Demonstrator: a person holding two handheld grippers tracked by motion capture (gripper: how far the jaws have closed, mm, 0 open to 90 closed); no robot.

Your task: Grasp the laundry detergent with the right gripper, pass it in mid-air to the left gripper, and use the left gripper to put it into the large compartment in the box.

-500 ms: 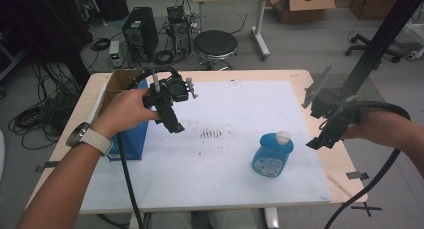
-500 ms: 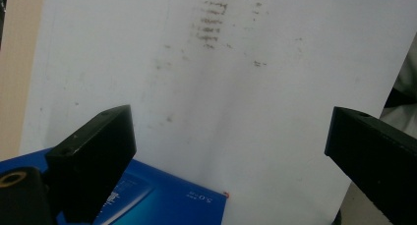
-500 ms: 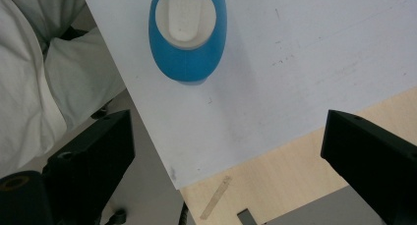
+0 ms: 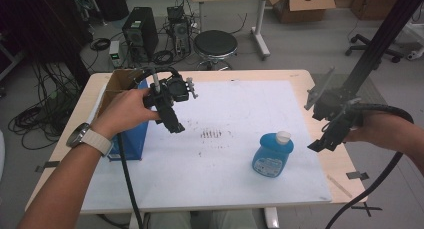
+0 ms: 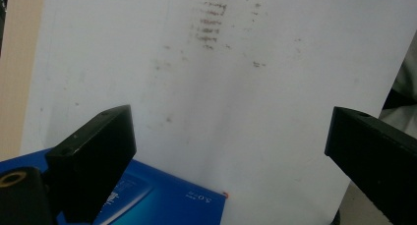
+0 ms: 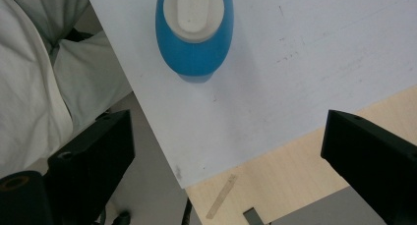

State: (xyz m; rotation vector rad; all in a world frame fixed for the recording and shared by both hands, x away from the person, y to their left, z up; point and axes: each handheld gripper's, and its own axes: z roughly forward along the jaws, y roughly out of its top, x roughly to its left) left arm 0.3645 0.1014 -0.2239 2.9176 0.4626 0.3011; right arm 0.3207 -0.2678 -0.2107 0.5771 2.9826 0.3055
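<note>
One blue bottle (image 4: 272,154) upright, white cap up; both grippers (image 4: 174,125) (image 4: 321,145) spread wide, empty.

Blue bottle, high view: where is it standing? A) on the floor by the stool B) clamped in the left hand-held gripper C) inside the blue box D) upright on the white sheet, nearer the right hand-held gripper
D: the blue bottle stands upright on the white sheet, apart from the open right hand-held gripper.

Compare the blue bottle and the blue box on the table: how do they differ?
The bottle is rounded, with a white cap, and stands on the white sheet toward the right gripper. The box is flat-sided, sits at the sheet's left edge below the left gripper. Both are blue, and neither is gripped.
</note>
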